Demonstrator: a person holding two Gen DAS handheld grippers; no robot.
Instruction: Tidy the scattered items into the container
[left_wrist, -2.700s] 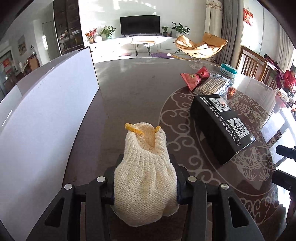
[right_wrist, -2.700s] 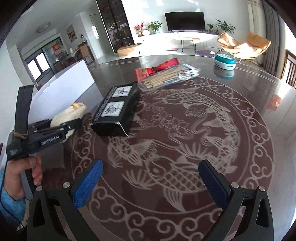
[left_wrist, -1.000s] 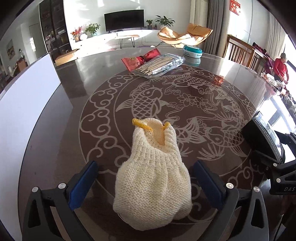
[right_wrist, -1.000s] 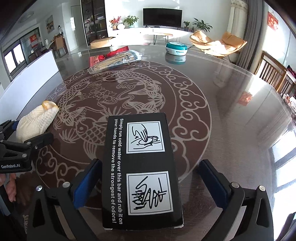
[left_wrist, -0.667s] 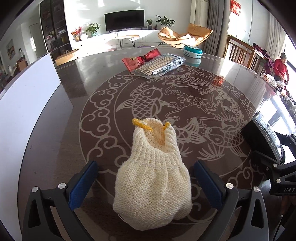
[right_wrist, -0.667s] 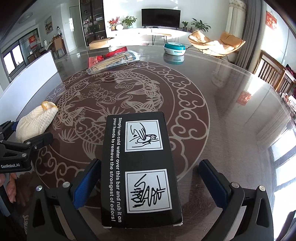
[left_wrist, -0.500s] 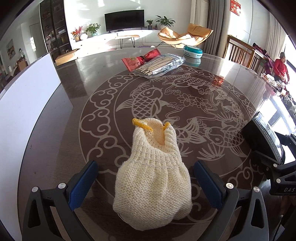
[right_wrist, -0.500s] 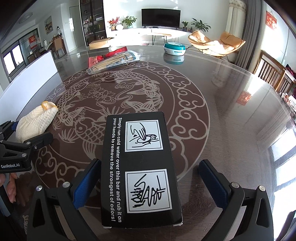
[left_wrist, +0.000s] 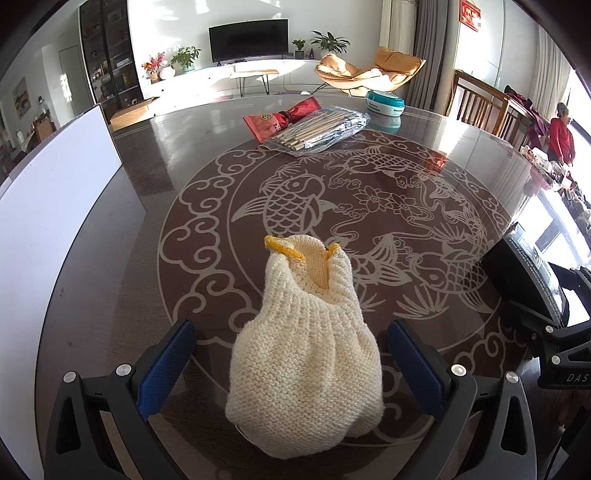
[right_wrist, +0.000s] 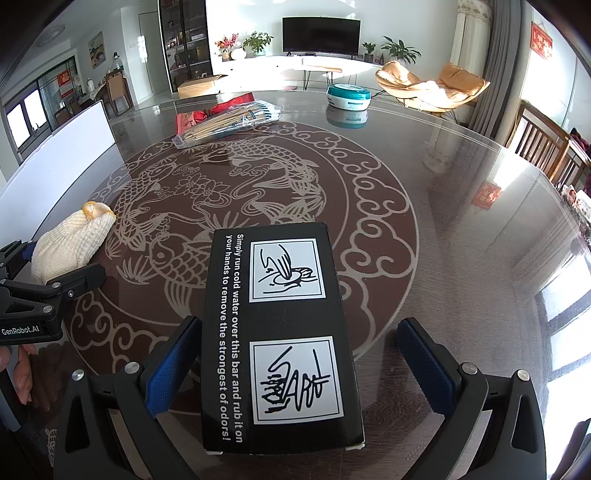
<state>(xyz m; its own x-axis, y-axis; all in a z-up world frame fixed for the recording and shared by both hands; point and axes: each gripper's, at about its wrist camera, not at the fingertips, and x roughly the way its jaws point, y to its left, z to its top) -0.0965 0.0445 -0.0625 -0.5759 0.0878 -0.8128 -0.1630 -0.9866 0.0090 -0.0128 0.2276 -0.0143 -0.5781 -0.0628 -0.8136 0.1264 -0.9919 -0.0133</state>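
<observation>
Now both claws stand wide open, each straddling an item on the surface, holding nothing. Left claw brackets the knit pouch; pads well clear of its sides. Right claw brackets the black box, its left pad just beside the box's edge, right pad apart. White container sits at 9 o'clock in the left view. Advice: centre the right claw on the box first, close squarely on the long sides; squeeze the pouch mid-body, since soft knit may slip.
</observation>
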